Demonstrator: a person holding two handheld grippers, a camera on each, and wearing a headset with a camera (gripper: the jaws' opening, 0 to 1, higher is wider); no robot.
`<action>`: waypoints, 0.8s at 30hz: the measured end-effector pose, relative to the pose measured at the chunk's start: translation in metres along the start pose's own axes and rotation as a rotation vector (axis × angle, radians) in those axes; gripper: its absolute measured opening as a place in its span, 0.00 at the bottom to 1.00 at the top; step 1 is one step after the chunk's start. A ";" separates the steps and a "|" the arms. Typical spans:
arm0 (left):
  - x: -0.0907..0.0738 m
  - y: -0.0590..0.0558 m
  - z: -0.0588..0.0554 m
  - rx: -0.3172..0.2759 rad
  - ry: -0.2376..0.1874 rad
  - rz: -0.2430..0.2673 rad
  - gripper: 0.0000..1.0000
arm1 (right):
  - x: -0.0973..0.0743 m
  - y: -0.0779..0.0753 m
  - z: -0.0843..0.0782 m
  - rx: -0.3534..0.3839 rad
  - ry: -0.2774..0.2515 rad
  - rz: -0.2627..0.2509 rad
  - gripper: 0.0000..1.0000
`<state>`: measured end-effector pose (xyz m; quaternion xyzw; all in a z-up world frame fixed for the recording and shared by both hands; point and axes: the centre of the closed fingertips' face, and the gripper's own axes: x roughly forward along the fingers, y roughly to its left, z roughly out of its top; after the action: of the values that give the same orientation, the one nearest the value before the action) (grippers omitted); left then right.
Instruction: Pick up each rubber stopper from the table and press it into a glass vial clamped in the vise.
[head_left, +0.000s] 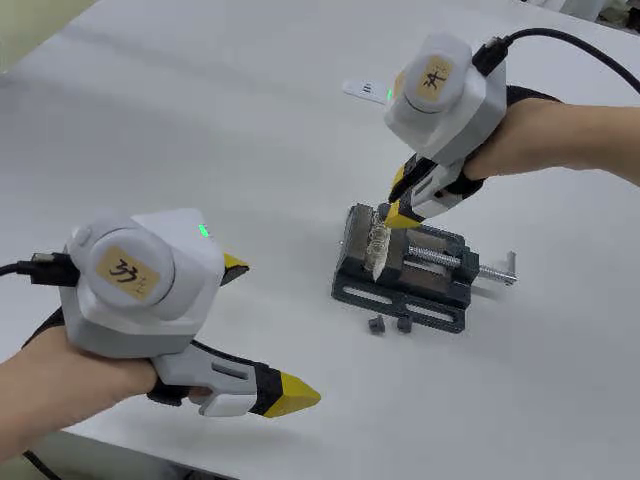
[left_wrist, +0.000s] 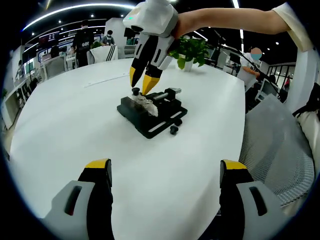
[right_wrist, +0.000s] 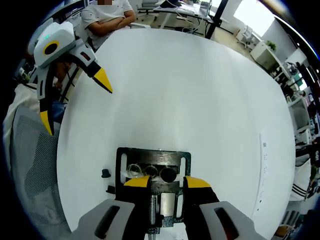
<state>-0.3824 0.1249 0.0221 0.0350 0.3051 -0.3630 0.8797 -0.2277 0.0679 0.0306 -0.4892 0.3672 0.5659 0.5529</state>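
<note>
Jaws narrowly parted, the right gripper (right_wrist: 167, 181) hangs just above the vials (head_left: 379, 245) in the vise (head_left: 432, 298); the left gripper (left_wrist: 166, 165) is spread wide.

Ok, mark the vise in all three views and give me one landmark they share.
Head view: the vise sits right of centre, under the right gripper.
Left gripper view: the vise is at upper centre, on the white table.
Right gripper view: the vise is at bottom centre, just past that view's own jaws.
Shared landmark: the loose rubber stoppers on the table beside the vise's base.
</note>
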 end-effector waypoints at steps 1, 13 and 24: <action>0.000 0.000 0.000 -0.001 -0.001 -0.001 0.88 | -0.002 -0.001 0.000 0.001 -0.004 0.000 0.22; -0.003 0.012 0.008 -0.001 -0.019 0.019 0.89 | -0.024 0.001 0.010 0.033 -0.063 0.089 0.04; -0.003 0.018 0.002 -0.015 -0.008 0.024 0.89 | -0.013 0.007 0.011 0.041 -0.052 0.140 0.03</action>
<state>-0.3709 0.1388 0.0227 0.0303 0.3037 -0.3502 0.8856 -0.2380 0.0744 0.0454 -0.4358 0.3978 0.6080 0.5312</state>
